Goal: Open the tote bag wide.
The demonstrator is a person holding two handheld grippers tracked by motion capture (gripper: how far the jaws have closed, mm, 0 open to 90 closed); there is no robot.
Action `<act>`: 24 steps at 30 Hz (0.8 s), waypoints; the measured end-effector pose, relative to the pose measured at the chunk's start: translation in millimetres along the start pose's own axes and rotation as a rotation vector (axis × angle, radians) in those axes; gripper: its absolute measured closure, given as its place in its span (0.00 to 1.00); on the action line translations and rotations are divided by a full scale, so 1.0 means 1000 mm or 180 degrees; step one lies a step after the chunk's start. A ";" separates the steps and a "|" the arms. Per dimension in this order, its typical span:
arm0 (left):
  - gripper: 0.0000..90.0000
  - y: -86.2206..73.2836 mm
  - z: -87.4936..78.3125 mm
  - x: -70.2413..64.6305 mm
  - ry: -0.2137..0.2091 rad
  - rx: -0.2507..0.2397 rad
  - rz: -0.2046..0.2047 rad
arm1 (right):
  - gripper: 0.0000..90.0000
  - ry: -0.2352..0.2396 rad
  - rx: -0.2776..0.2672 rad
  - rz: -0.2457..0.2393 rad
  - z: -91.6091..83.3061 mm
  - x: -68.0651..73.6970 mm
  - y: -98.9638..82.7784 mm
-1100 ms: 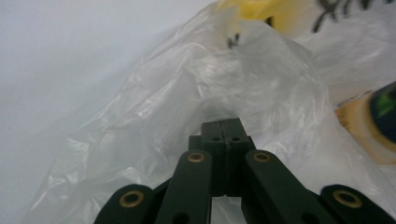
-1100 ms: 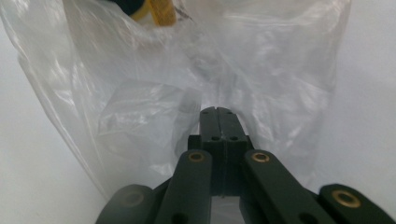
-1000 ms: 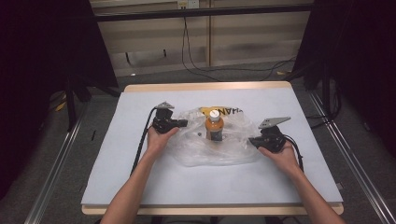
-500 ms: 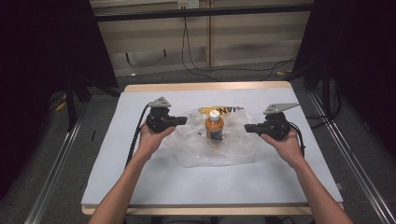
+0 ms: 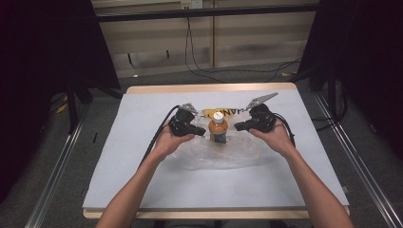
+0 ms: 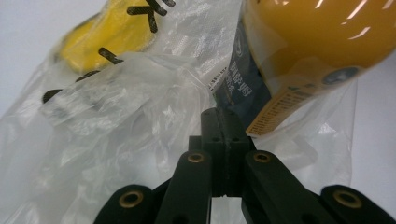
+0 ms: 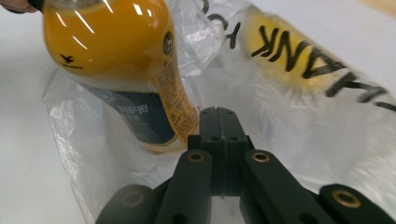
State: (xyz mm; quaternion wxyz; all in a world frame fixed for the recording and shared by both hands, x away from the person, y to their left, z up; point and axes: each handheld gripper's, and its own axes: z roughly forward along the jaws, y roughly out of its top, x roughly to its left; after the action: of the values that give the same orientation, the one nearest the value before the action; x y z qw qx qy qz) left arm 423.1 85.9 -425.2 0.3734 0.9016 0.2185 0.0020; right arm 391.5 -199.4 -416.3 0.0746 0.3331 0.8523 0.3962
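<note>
Looking down from the high view: orange drink bottle (image 5: 218, 129) standing upright near the middle of the white table (image 5: 142, 171), white cap on top, sitting on or in a crumpled clear plastic bag (image 5: 223, 154) with a yellow print and black lettering. Can't tell for sure whether the bottle is fully inside the bag or just surrounded by it.

Left gripper (image 5: 198, 130) parked just beside the bottle on its left side, pointing in at it. Right gripper (image 5: 237, 127) mirrored on the other side, also aimed at the bottle. Both very close to it, one on each flank.

From the left gripper view: black jaws pressed flat together, no gap between them, tips up against the clear film right next to the bottle's dark label. Could be pinching a bit of bag, but honestly can't tell, too thin and see-through to call.

Same deal in the right gripper view: jaws closed tight on each other, tips just beside the base of the bottle, wrinkly plastic all around. Nothing clearly clamped there either. Bottle looks tilted in both of these views, camera angle though.
</note>
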 end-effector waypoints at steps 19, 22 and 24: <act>1.00 -0.018 0.039 -0.013 -0.0157 0.0709 0.0209 | 1.00 0.0347 0.1071 0.0074 0.078 -0.014 0.008; 1.00 -0.032 0.032 -0.028 -0.0221 0.0630 0.0210 | 1.00 0.0394 0.0999 0.0187 0.083 -0.025 0.010; 1.00 -0.034 0.030 -0.031 -0.0244 0.0652 0.0245 | 1.00 0.0311 0.1001 0.0208 0.085 -0.030 0.014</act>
State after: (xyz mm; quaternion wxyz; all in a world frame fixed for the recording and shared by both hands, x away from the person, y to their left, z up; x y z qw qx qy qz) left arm 386.3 74.2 -465.0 0.2871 0.9421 0.1684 -0.0405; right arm 455.1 -158.7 -468.2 -0.0329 0.3486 0.8951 0.2759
